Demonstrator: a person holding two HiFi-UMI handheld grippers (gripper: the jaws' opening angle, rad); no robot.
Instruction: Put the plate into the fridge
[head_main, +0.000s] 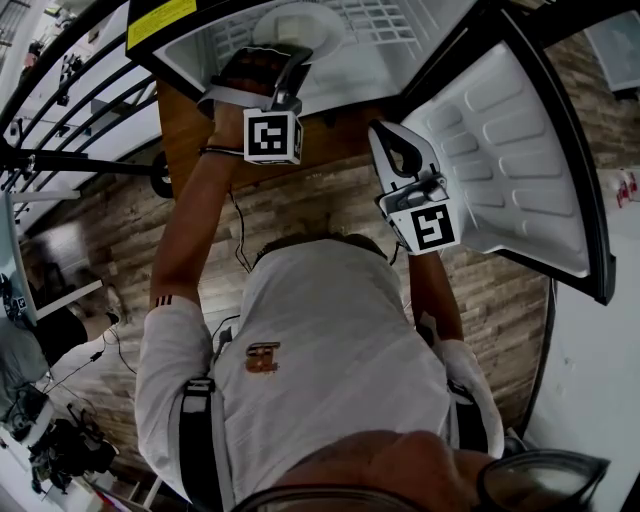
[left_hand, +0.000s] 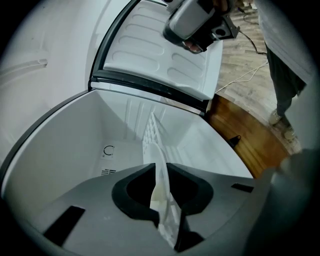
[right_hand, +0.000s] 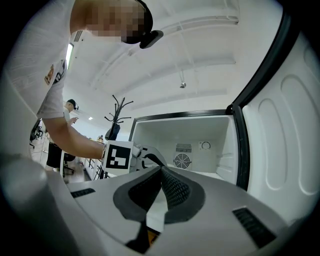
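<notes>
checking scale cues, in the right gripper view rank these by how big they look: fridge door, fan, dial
1. door, by far the largest, though it is also nearest the camera
2. fan
3. dial, about as far back as the fan

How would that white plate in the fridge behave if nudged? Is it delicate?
The plate looks thin and stiff, so probably breakable if knocked. Its smooth rim might slip from the left tool. On the wire shelf it could slide.
</notes>
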